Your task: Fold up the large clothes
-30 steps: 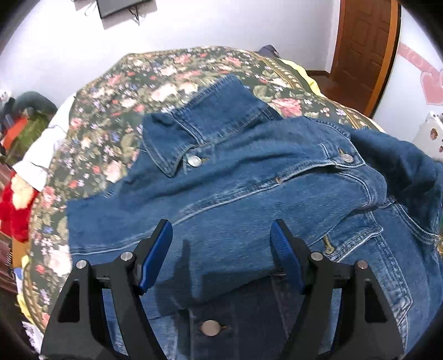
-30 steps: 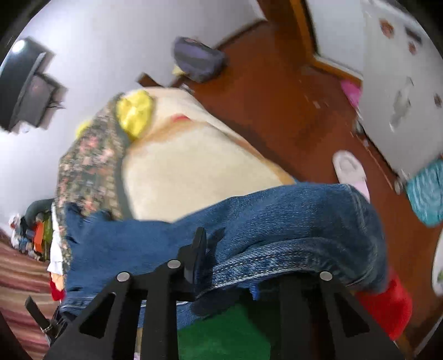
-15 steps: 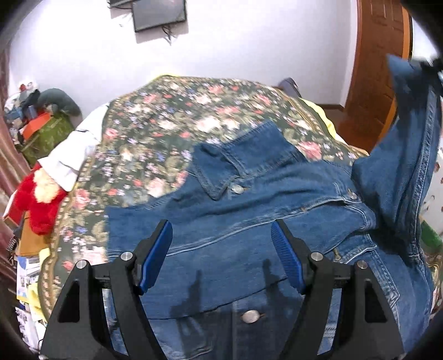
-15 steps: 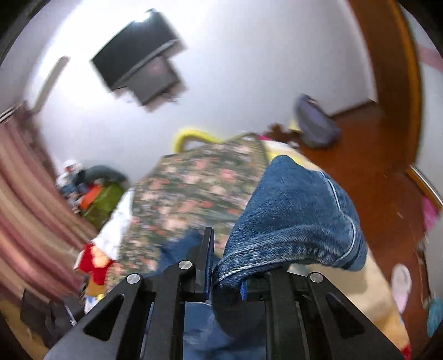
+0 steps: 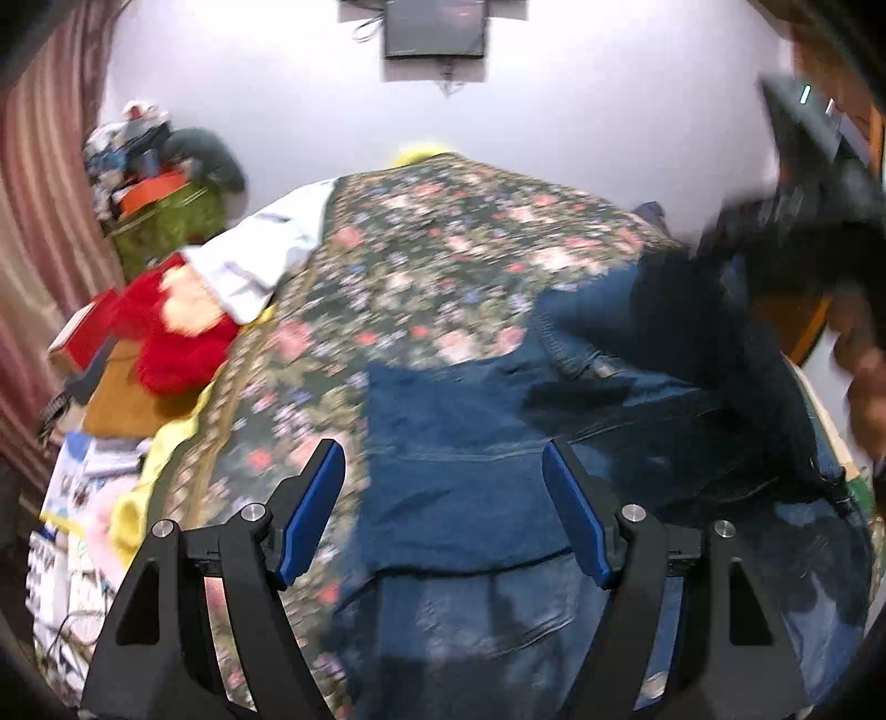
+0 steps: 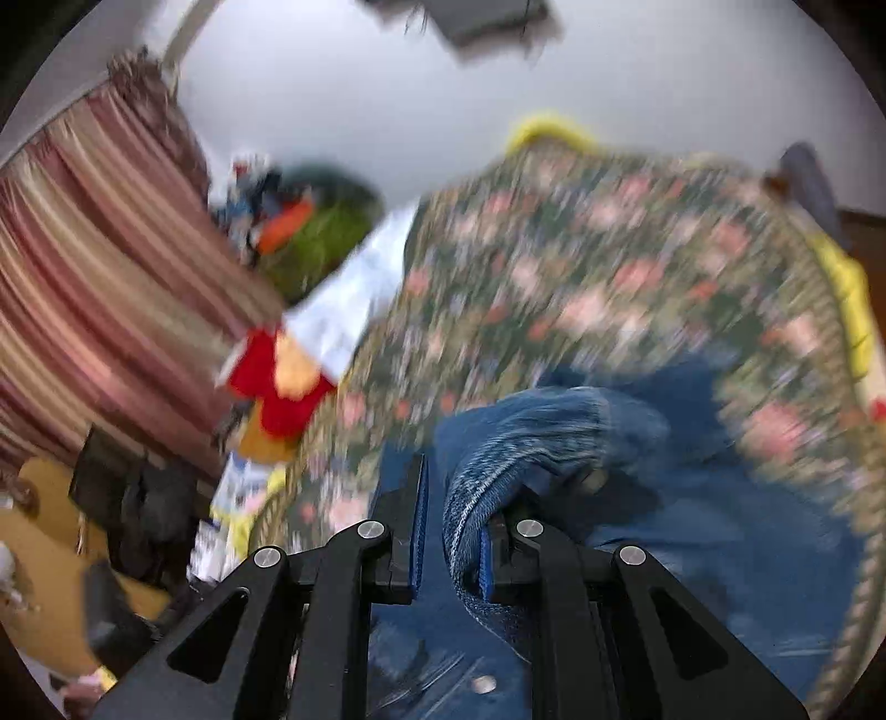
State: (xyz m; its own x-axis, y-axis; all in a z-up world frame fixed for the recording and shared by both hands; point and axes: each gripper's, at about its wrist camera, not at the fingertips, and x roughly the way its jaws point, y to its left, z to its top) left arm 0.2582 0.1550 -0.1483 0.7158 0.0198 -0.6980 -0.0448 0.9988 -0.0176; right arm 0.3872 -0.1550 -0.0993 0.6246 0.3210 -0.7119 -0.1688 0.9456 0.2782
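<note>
A blue denim jacket lies spread on a floral bedspread. My left gripper hangs open just above the jacket's left part, with nothing between its blue pads. My right gripper is shut on the cuff end of the jacket's sleeve, which bulges up over the fingers. In the left wrist view that sleeve hangs lifted across the jacket's right side under the right gripper's blurred black body. Both views are smeared by motion.
A red plush toy, a white cloth and a green bag with clutter sit off the bed's left side. A striped curtain hangs further left. A screen is on the far wall. A person's hand shows at the right.
The right gripper has swung the sleeve from beside the bed up and across over the jacket, rolling as it went. The left gripper has drawn away toward the jacket's left edge, still open.
</note>
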